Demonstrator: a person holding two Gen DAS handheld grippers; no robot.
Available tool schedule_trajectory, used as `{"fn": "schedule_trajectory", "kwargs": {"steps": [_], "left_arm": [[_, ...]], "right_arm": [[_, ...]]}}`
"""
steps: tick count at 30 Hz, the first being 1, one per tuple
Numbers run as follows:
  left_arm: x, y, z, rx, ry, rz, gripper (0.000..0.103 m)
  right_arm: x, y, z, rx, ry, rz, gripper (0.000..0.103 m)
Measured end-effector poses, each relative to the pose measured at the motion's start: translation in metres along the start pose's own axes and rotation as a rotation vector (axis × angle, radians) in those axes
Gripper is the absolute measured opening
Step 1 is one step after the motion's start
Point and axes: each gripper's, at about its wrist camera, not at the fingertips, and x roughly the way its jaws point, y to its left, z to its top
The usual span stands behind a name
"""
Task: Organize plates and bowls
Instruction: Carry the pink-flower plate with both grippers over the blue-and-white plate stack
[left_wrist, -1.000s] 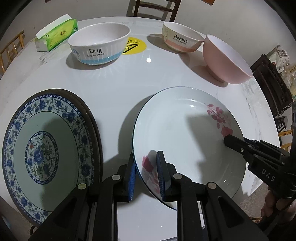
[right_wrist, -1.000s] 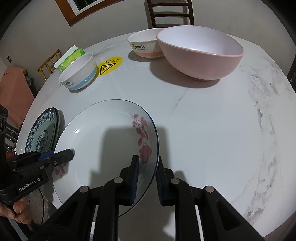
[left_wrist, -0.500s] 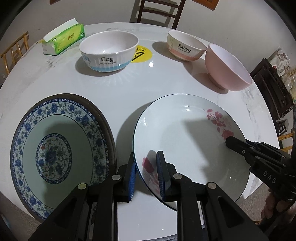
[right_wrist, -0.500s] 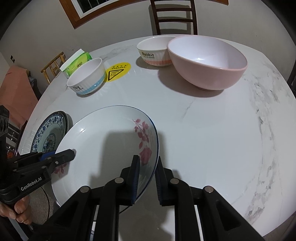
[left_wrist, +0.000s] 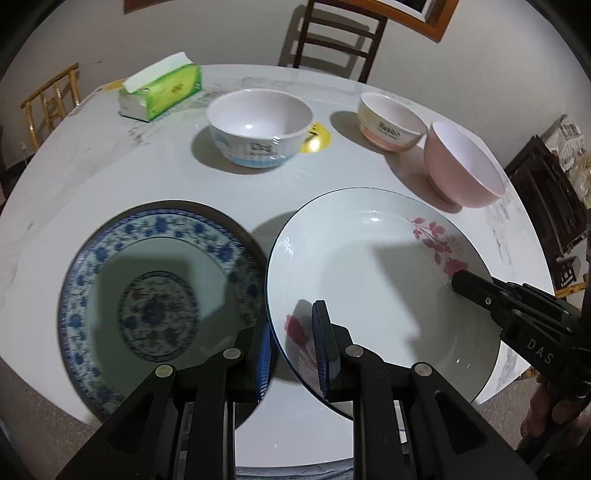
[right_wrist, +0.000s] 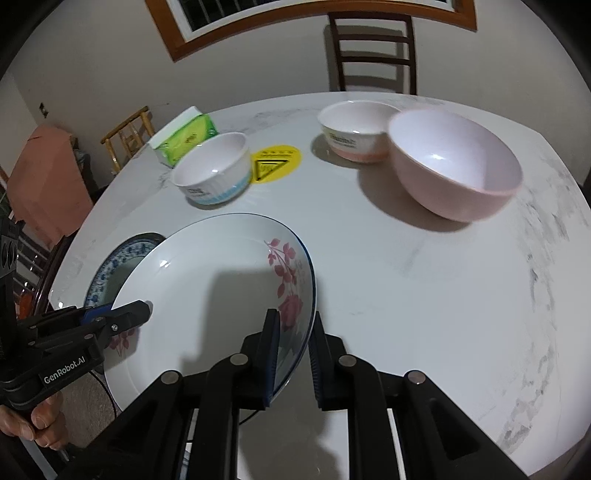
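A white plate with pink flowers (left_wrist: 376, 280) (right_wrist: 207, 295) hangs above the marble table (left_wrist: 155, 184), held from both sides. My left gripper (left_wrist: 291, 332) is shut on its near left rim and shows in the right wrist view too (right_wrist: 142, 310). On the right rim my right gripper (right_wrist: 293, 321) is shut, its tip in the left view (left_wrist: 460, 278). A blue-patterned plate (left_wrist: 155, 306) (right_wrist: 114, 266) lies to the left on a dark-rimmed one, partly hidden by the flowered plate's edge in the right wrist view.
At the back stand a "Dog" bowl (left_wrist: 258, 133), a "Rabbit" bowl (left_wrist: 388, 122) and a big pink bowl (right_wrist: 454, 162). A green tissue pack (left_wrist: 162, 88) and a yellow sticker (right_wrist: 275, 162) lie nearby. A chair (right_wrist: 373, 51) stands behind the table.
Both grippers have risen with the flowered plate, which has come up off the table and shifted left; its edge now overlaps the blue plate in the right wrist view.
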Motion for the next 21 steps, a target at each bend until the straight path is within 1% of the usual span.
{"fn": "schedule_trajectory", "kwargs": {"steps": [5, 12, 16, 21], "left_arm": [[-0.016, 0.023, -0.003, -0.042, -0.023, 0.030, 0.018], [-0.034, 0.070, -0.014, -0.131, -0.043, 0.072, 0.018], [-0.038, 0.096, -0.022, -0.177, -0.044, 0.097, 0.018], [-0.037, 0.120, -0.030, -0.218, -0.031, 0.125, 0.018]], "right_arm": [[0.003, 0.031, 0.006, -0.045, -0.005, 0.033, 0.015], [0.016, 0.078, 0.011, -0.123, 0.009, 0.078, 0.015], [0.029, 0.106, 0.010, -0.168, 0.021, 0.098, 0.015], [0.045, 0.124, 0.007, -0.186, 0.047, 0.124, 0.015]]}}
